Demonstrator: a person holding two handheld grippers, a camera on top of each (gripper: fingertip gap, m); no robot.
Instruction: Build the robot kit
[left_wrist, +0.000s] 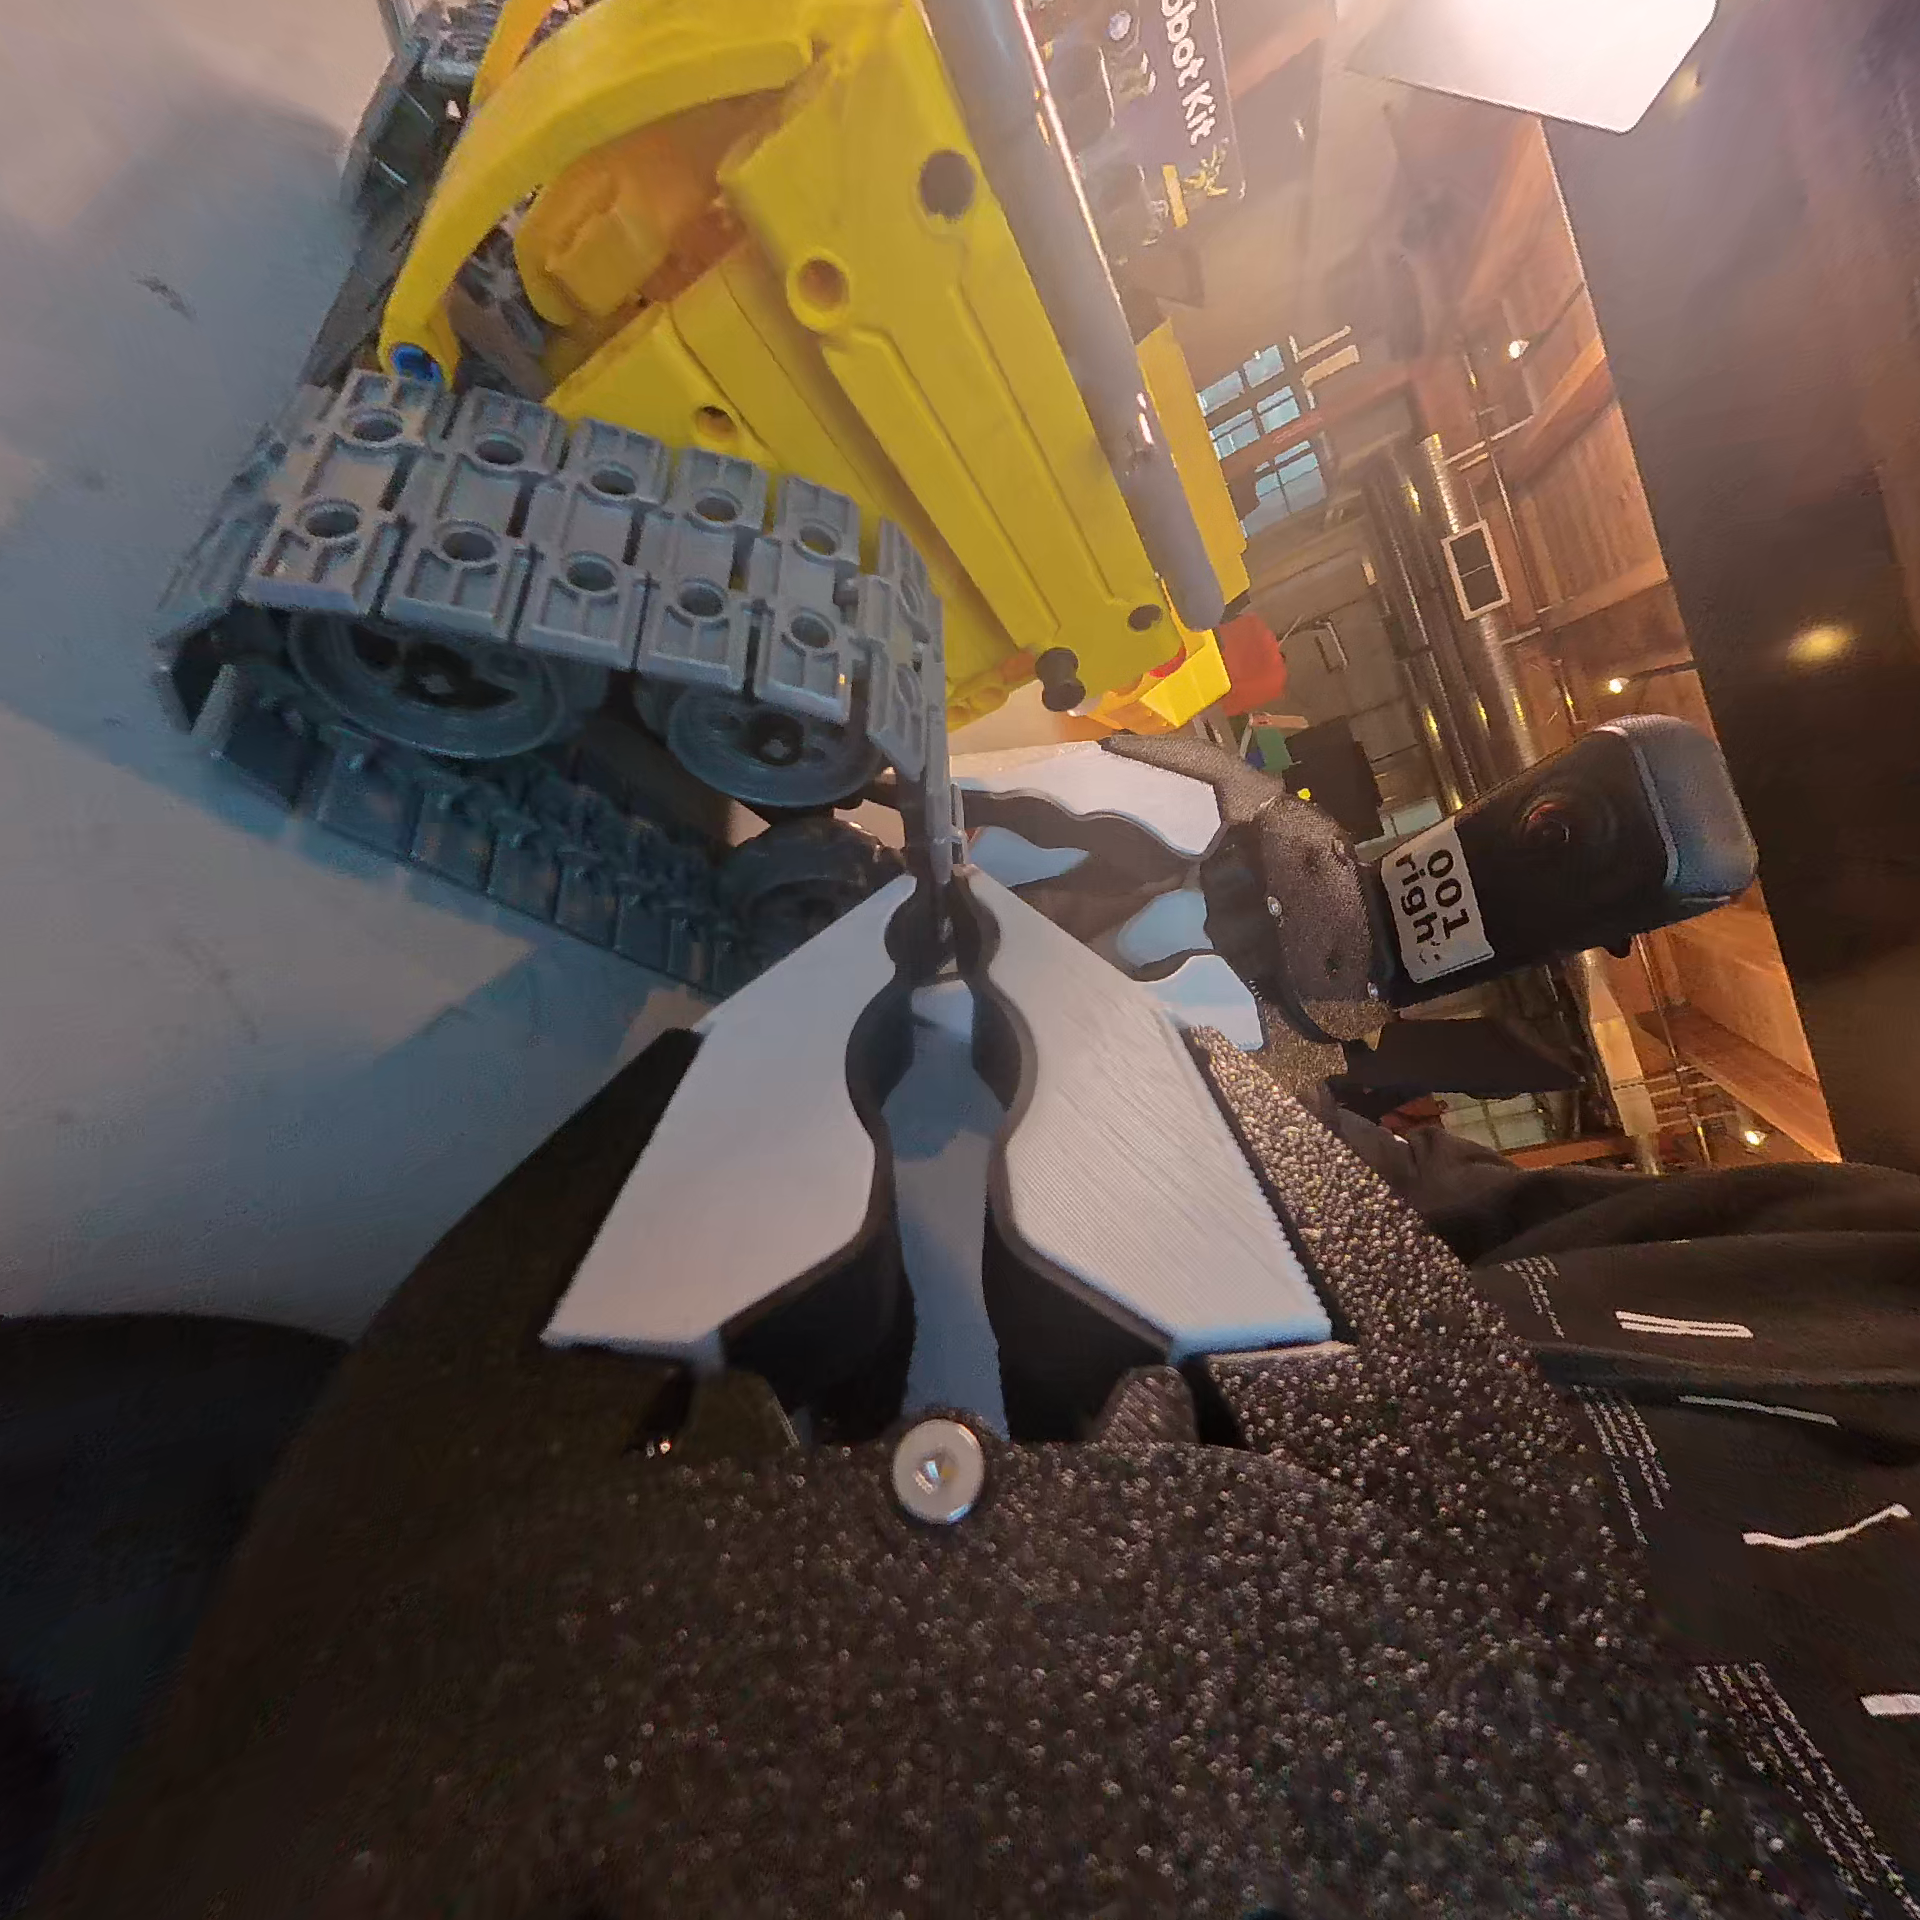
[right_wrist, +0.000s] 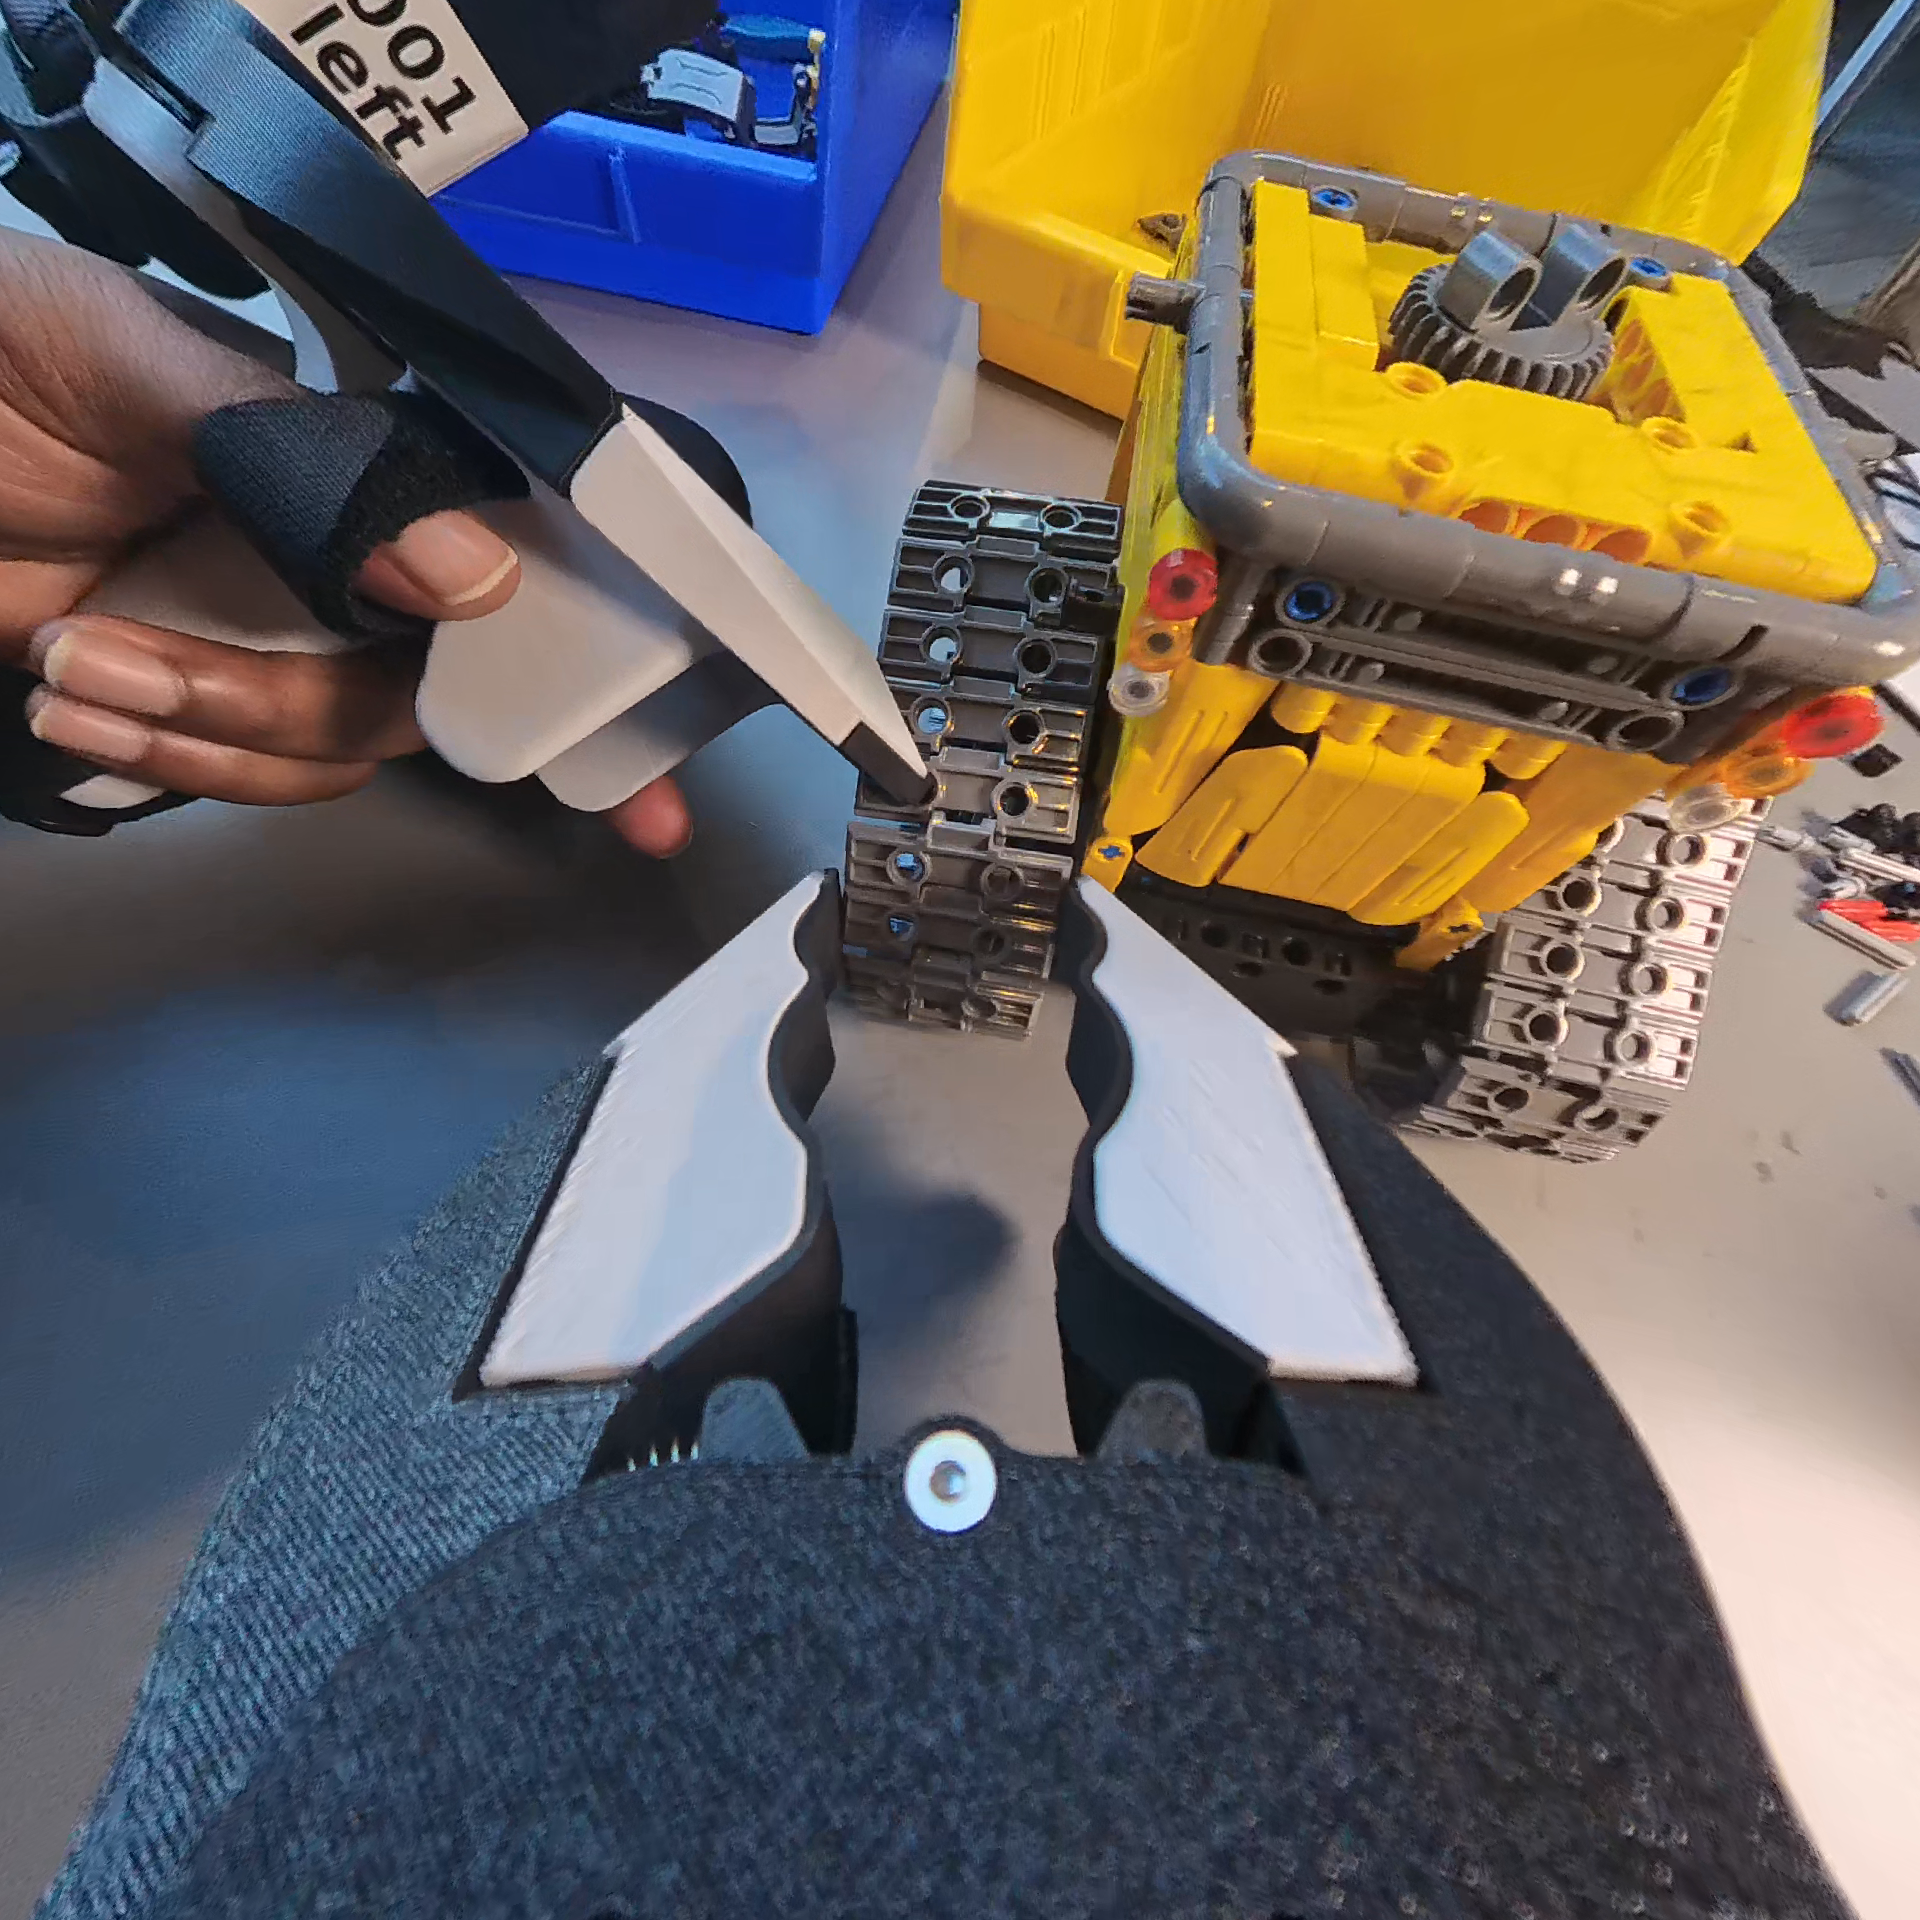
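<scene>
Left jaws: my left gripper (left_wrist: 940, 904) is pinched nearly together on a link of the grey tread (left_wrist: 582, 561), right at its tips, around 12 o'clock from the gripper body in my left wrist view. From the right wrist camera I can see the same left gripper (right_wrist: 899, 779) coming in from 10 o'clock, its dark tip pressed on the tread (right_wrist: 977, 748).

Right jaws: my right gripper (right_wrist: 951, 914) is spread wide, one finger (right_wrist: 727, 1039) on each side of the lower end of that tread, just beside it. I can't tell if either one actually touches.

Toy vehicle: yellow brick-built body (right_wrist: 1455, 582) with a grey frame and a dark gear (right_wrist: 1496, 332) on top, sitting on a grey table (right_wrist: 312, 987). The second tread (right_wrist: 1590, 956) is at about 3 o'clock from my right gripper.

Hand: a person's hand (right_wrist: 187, 623) grips the left tool at 9 o'clock, a black strap over one finger.

Bins: a yellow bin (right_wrist: 1091, 156) is right behind the vehicle at 12 o'clock, a blue bin (right_wrist: 707, 208) beside it at 11.

Loose bits: small parts (right_wrist: 1870, 914) scattered at 3 o'clock on the table edge.
</scene>
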